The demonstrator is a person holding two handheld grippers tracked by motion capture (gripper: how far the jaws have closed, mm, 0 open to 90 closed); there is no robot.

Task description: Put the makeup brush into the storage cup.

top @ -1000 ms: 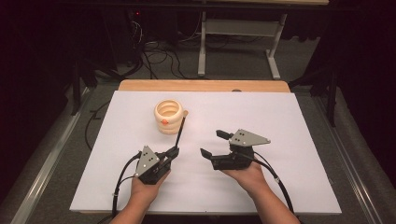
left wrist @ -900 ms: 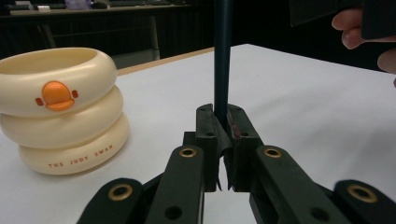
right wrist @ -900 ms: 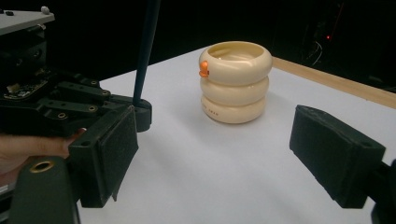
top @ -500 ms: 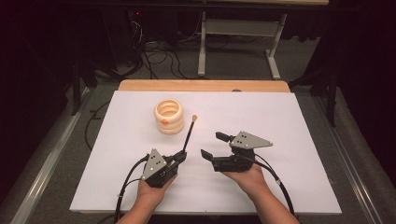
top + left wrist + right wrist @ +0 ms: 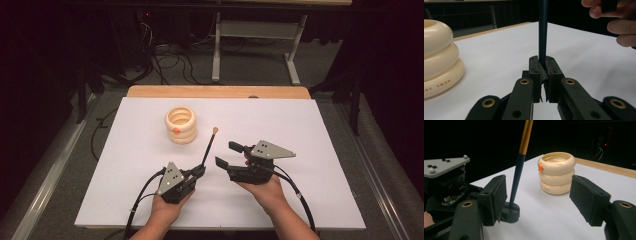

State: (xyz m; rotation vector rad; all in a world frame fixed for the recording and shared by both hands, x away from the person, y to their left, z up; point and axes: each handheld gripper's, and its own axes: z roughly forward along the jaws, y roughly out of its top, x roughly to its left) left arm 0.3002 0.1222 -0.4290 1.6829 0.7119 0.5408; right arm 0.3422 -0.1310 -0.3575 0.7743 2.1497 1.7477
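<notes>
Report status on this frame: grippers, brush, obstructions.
Left hand-held gripper shut on the brush, handle end clamped, tip raised. Right hand-held gripper open, beside the brush, not touching. Cream ringed holder upright, apart from both. Nothing between brush and holder.

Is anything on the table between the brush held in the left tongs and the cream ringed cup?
Nothing visible: bare white table lies between the brush, clamped in the left tongs, and the cup.
</notes>
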